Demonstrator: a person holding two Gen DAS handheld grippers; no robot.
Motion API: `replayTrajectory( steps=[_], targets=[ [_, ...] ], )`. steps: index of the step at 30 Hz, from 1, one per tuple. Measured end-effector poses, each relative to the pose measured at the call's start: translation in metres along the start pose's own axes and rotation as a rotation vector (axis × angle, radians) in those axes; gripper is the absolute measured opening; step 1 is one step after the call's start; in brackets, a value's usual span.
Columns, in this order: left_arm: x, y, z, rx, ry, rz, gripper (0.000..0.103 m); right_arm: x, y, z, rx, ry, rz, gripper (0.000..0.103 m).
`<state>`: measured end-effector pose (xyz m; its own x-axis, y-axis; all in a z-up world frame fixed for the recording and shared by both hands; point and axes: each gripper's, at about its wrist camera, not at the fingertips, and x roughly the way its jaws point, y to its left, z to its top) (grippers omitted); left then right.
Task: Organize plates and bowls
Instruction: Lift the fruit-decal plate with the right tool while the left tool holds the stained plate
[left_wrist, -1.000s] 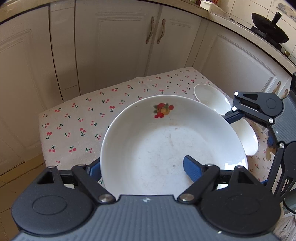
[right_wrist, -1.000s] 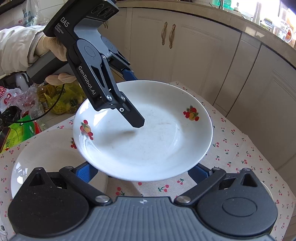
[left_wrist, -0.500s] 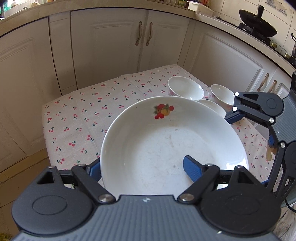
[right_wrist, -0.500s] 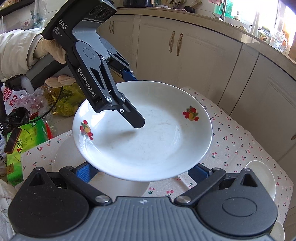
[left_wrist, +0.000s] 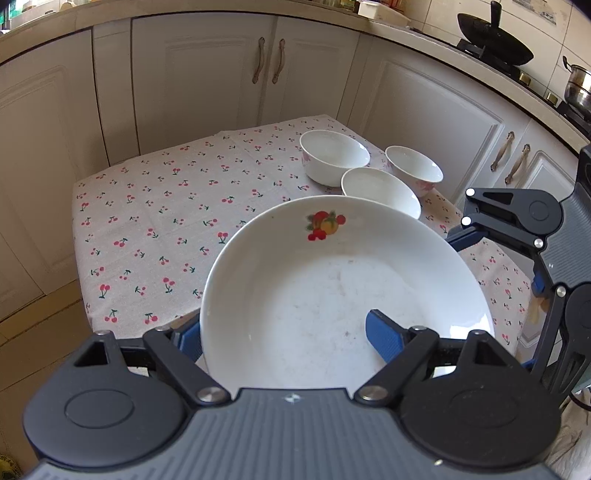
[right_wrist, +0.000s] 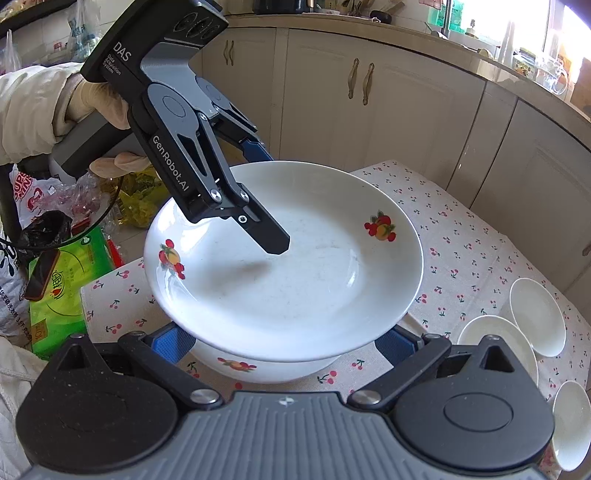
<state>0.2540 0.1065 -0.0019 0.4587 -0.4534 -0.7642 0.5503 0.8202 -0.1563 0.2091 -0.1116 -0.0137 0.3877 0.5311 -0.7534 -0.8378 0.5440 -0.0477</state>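
A white deep plate with fruit prints (left_wrist: 332, 295) (right_wrist: 295, 266) is held in the air above the cherry tablecloth (left_wrist: 166, 206). My left gripper (left_wrist: 284, 338) is shut on its near rim, one finger inside, one under. My right gripper (right_wrist: 284, 341) is open, its fingers spread wide under the plate's other rim. A second fruit-print plate (right_wrist: 258, 365) lies on the table right beneath the held plate. Three white bowls (left_wrist: 334, 157) (left_wrist: 380, 190) (left_wrist: 413, 170) stand together at the far right of the table.
White kitchen cabinets (left_wrist: 221, 74) surround the small table. A wok (left_wrist: 495, 44) and a pot (left_wrist: 576, 88) sit on the counter. Bags and a green package (right_wrist: 62, 291) lie on the floor at the left of the right wrist view.
The plate has been lifted higher and carried along with both grippers. The table now looks farther below, the bowls have come into full view, and the second plate shows beneath.
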Motion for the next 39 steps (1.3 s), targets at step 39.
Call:
replayTrajectory(
  steps=[39],
  targets=[
    [0.039, 0.006, -0.032, -0.048, 0.118, -0.046, 0.087, 0.026, 0.009, -0.027, 0.043, 0.097, 0.016, 0.103]
  ],
)
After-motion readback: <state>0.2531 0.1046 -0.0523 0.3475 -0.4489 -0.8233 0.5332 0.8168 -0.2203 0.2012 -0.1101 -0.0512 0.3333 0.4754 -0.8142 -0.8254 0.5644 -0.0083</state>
